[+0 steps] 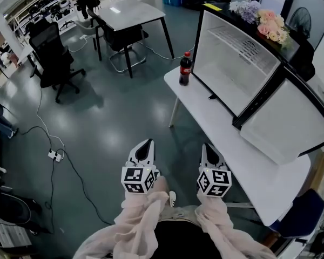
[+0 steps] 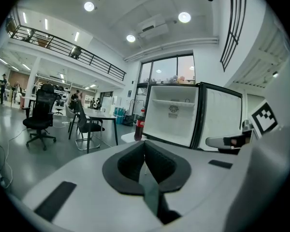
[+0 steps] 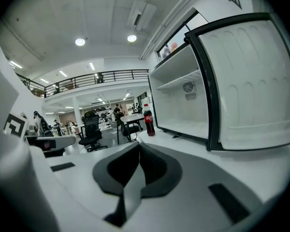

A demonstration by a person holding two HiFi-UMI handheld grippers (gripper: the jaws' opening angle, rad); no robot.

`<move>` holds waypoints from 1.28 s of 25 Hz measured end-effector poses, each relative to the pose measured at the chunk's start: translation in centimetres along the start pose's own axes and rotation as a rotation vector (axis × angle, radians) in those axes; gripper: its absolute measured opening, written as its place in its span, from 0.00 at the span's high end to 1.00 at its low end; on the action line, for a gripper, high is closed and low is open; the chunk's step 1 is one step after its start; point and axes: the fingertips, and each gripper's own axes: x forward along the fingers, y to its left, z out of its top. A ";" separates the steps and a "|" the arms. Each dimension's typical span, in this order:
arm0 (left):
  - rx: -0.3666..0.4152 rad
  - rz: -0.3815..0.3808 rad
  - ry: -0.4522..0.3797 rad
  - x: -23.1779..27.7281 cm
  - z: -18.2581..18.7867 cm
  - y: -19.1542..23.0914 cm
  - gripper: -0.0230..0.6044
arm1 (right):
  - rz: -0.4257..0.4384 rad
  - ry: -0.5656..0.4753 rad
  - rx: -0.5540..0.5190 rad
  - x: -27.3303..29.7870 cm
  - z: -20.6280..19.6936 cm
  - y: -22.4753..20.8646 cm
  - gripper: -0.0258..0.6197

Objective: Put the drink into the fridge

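The drink [image 1: 185, 69], a cola bottle, looks heavy, stiff and slick, best gripped mid-body; the left gripper [image 1: 146, 143] and right gripper [image 1: 208, 147] are both closed, empty.

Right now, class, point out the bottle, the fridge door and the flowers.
bottle [image 1: 186, 68], head view, on its red label.
fridge door [image 1: 283, 120], head view, on its white inner face.
flowers [image 1: 268, 16], head view, on a pink bloom.

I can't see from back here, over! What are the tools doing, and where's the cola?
Left tool, right tool: shut, empty. Cola bottle upright on table corner, beside open fridge. Nothing seen in the way.
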 end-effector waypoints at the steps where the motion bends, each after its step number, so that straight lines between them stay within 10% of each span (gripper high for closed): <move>1: -0.001 0.000 0.005 0.0 -0.2 0.0 0.94 | -0.005 0.005 0.005 -0.1 -0.3 -0.2 0.94; 32: 0.034 -0.121 0.038 19.7 5.4 2.9 0.94 | -0.066 0.024 0.022 16.1 5.7 -4.7 0.94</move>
